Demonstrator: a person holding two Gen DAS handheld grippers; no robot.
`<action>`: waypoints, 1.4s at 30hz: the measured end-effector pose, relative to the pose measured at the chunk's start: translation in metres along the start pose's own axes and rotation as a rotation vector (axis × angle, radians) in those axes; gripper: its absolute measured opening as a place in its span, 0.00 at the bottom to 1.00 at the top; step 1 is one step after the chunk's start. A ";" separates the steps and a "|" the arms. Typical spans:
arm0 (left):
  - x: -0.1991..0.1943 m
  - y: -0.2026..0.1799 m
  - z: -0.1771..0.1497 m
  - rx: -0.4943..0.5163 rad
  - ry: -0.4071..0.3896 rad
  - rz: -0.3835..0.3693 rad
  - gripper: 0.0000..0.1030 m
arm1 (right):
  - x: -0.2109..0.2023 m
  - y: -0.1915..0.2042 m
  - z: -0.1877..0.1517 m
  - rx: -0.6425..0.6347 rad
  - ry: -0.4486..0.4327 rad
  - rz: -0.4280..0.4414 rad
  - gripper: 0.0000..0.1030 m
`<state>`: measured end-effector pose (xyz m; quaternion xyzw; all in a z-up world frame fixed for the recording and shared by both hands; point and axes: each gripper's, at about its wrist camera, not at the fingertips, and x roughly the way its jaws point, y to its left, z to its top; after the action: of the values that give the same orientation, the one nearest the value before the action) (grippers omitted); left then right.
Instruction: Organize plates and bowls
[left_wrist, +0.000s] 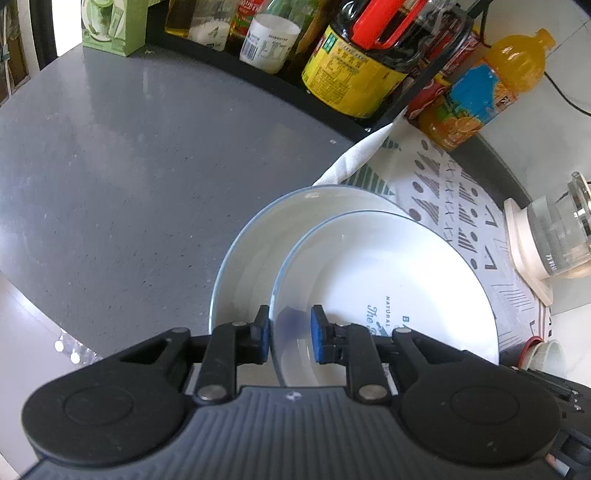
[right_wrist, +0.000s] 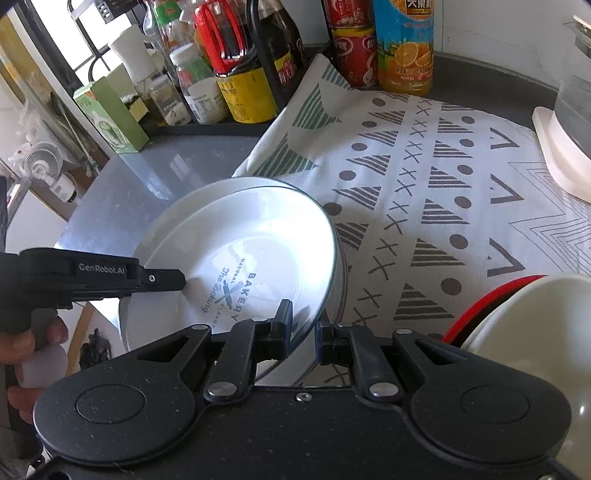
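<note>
Two white plates with thin blue rims overlap at the edge of a patterned cloth. The upper plate, printed "BAKERY", is tilted over the lower plate. My left gripper straddles the upper plate's near rim, its blue pads a little apart from the rim. My right gripper straddles the opposite rim of the same plate, jaws close around it. The lower plate shows behind. The left gripper also shows in the right wrist view. A white bowl with a red rim lies at the right.
A grey counter lies to the left. The patterned cloth covers the right part. A black rack of bottles and jars stands at the back, with an orange juice bottle. A glass kettle on a white base stands right.
</note>
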<state>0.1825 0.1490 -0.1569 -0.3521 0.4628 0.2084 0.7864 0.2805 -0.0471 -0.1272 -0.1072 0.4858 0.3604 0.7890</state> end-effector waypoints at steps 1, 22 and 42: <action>0.001 0.000 0.000 -0.001 0.002 0.003 0.20 | 0.001 -0.001 0.001 0.001 0.000 -0.001 0.12; 0.002 -0.006 0.005 0.033 0.003 0.037 0.20 | 0.008 -0.002 0.004 0.031 0.013 -0.009 0.11; -0.035 0.005 0.008 0.038 -0.073 0.053 0.29 | -0.009 0.013 -0.010 0.014 0.004 -0.064 0.11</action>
<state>0.1668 0.1579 -0.1252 -0.3170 0.4468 0.2329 0.8035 0.2627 -0.0464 -0.1223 -0.1180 0.4861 0.3313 0.8000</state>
